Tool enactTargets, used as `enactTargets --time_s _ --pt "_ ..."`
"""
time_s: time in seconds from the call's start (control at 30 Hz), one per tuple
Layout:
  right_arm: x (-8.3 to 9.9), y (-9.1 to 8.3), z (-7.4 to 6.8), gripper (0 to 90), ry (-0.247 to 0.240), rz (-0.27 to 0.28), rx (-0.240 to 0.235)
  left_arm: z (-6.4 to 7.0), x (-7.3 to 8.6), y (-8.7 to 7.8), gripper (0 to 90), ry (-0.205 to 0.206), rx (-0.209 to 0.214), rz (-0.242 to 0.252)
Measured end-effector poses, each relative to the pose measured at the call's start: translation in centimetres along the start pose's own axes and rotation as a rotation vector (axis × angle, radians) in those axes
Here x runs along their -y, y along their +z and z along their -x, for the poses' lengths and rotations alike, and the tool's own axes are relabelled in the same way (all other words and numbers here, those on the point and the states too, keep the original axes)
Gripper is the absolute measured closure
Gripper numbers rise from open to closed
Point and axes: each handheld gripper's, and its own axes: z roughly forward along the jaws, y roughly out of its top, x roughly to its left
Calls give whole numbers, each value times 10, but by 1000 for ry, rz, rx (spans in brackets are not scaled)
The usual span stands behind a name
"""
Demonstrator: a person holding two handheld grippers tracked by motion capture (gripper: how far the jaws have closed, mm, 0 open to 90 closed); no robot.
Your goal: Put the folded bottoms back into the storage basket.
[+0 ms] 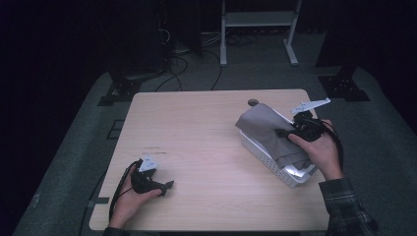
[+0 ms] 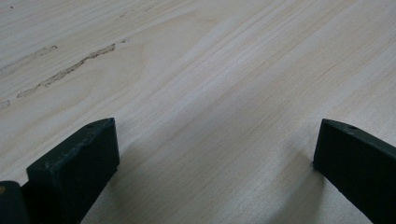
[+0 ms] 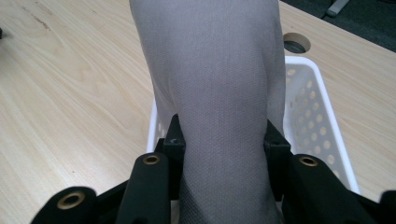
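A grey cloth lies folded over a white perforated basket at the table's right side. My right gripper is shut on the grey cloth, which fills the gap between its jaws and rises above the basket. My left gripper rests on the table near the front left corner. In the left gripper view its two black fingers stand wide apart over bare wood, with my left gripper open and nothing between them.
The light wooden table has a round cable hole near its far edge, behind the basket. Scuff marks streak the wood ahead of the left gripper. Cables and a white frame stand on the floor beyond.
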Motion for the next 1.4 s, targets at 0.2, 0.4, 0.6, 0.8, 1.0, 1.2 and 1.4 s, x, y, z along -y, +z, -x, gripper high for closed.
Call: enactTargets --time_s 0.2,0.4,0.6,0.8,1.0,1.2,1.4 --pt "4 2 10 628 7 -9 7 0 0 0 0 -2 1 0" --pt "9 4 18 628 7 -22 16 0 0 0 0 0 2 -3" --pt "17 12 20 627 20 -36 11 0 0 0 0 0 2 -4" --pt "24 20 21 626 22 -52 0 0 0 0 0 -1 2 -3" --pt "30 26 23 626 33 -69 -7 0 0 0 0 -2 2 -3" --pt "37 33 25 624 44 -91 -7 0 0 0 0 1 2 -6" --pt "42 41 28 620 48 -114 -1 0 0 0 0 1 2 -6"
